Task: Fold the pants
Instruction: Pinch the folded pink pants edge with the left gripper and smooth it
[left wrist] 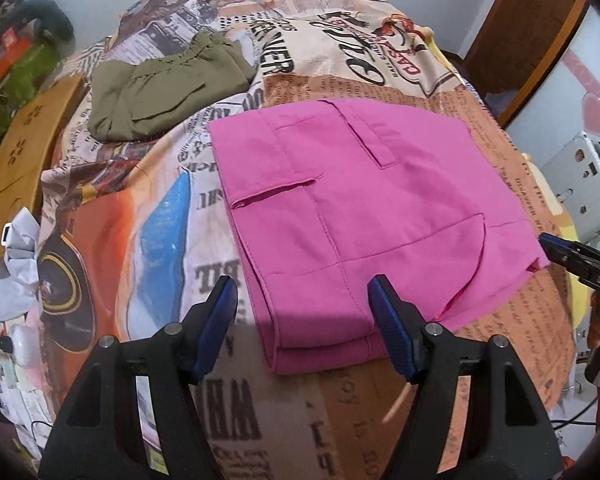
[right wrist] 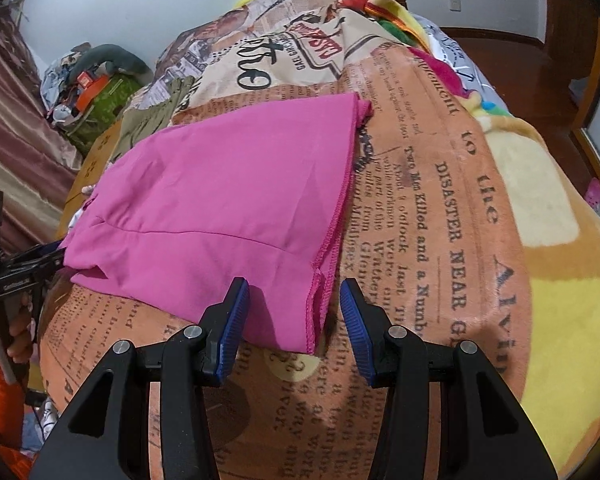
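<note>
The left wrist camera looks forward and steeply down along the left gripper (left wrist: 302, 308), close above the near left corner of the folded pink pants (left wrist: 352, 216) on the newspaper-print blanket (left wrist: 172, 216). The right wrist camera looks the same way along the right gripper (right wrist: 294, 308), close above the near right corner of the pants. Both views share the pants, the blanket and the olive garment (left wrist: 160, 92) behind. Each view catches the other gripper at its edge.
</note>
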A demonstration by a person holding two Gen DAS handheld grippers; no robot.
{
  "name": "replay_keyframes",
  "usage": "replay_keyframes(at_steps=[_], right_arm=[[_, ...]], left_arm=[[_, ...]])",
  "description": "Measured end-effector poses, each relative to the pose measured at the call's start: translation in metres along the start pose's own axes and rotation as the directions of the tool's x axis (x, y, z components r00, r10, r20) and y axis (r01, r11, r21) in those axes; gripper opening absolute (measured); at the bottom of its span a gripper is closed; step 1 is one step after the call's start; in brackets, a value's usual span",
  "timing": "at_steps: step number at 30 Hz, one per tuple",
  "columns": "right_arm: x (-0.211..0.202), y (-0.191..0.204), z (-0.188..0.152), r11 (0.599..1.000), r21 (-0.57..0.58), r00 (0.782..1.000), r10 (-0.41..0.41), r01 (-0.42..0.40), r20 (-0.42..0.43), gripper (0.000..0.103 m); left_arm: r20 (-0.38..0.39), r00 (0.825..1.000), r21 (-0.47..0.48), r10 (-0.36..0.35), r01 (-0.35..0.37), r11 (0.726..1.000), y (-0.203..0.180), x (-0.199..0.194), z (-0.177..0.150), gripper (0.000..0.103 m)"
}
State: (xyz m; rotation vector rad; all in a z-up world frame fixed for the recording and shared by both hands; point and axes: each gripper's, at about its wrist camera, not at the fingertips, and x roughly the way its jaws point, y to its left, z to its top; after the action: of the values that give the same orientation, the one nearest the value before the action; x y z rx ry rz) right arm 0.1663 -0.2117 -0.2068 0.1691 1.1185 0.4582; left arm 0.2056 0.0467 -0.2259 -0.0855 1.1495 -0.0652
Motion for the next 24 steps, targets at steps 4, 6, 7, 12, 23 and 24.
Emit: replay_keyframes(at_steps=[4, 6, 7, 12, 23, 24], right_arm=[[0.002, 0.008, 0.001, 0.999, -0.021, 1.0, 0.025, -0.025, 0.004, 0.035], [0.003, 0.013, 0.0, 0.999, -0.038, 0.999, 0.033, -0.033, 0.009, 0.026], [0.004, 0.015, 0.001, 0.998, -0.044, 0.999, 0.037, -0.037, 0.013, 0.023], [0.009, 0.022, 0.0, 0.996, -0.09, 1.0, 0.011, -0.009, 0.021, 0.011], [0.01, 0.021, 0.0, 0.995, -0.098, 1.0, -0.002, 0.003, 0.014, 0.009], [0.011, 0.022, 0.0, 0.995, -0.097, 1.0, -0.002, 0.004, 0.014, 0.009]], left_arm=[[-0.004, 1.0, -0.016, 0.003, -0.003, 1.0, 0.01, 0.005, 0.005, 0.07], [-0.005, 1.0, -0.018, 0.009, -0.009, 1.0, 0.012, 0.006, 0.008, 0.07], [-0.005, 1.0, -0.019, 0.011, -0.011, 1.0, 0.013, 0.006, 0.008, 0.07], [0.028, 0.999, -0.021, 0.018, -0.018, 1.0, 0.01, -0.002, 0.006, 0.047], [0.036, 0.998, -0.035, 0.053, -0.051, 0.998, 0.015, -0.01, 0.002, 0.033], [0.031, 0.998, -0.038, 0.052, -0.051, 0.998, 0.017, -0.008, 0.001, 0.036]])
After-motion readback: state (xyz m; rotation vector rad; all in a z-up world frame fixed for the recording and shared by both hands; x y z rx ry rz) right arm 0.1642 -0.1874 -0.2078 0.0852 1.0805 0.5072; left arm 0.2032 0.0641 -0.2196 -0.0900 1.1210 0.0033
